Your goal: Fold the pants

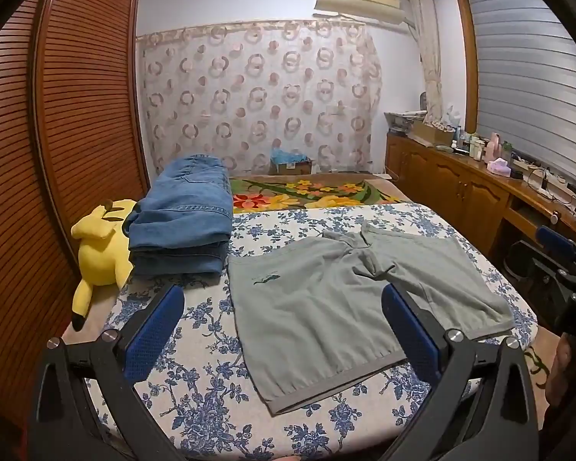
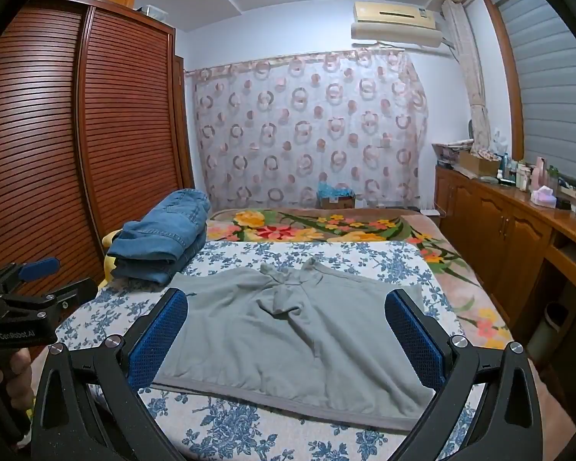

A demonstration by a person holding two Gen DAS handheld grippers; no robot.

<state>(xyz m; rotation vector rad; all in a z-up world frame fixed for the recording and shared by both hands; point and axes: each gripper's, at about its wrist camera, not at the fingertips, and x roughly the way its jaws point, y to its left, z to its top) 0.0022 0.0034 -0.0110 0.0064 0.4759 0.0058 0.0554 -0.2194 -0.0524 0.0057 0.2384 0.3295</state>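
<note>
Covering most of both views, a bed [image 1: 196, 395] is seen, spread with a blue-flowered sheet near and a bright floral blanket [image 1: 307, 194] farther back. Grey-green pants [image 2: 288, 330] are laid flat and unfolded on the sheet, waistband nearest, legs pointing away. A stack of folded jeans [image 1: 184, 223] is set just beside them to the left, with a yellow plush toy [image 1: 100, 246] lying against the stack's outer side. The left gripper [image 1: 284, 330] and the right gripper [image 2: 288, 340] are both held above the near edge of the pants, jaws spread wide, nothing gripped.
</note>
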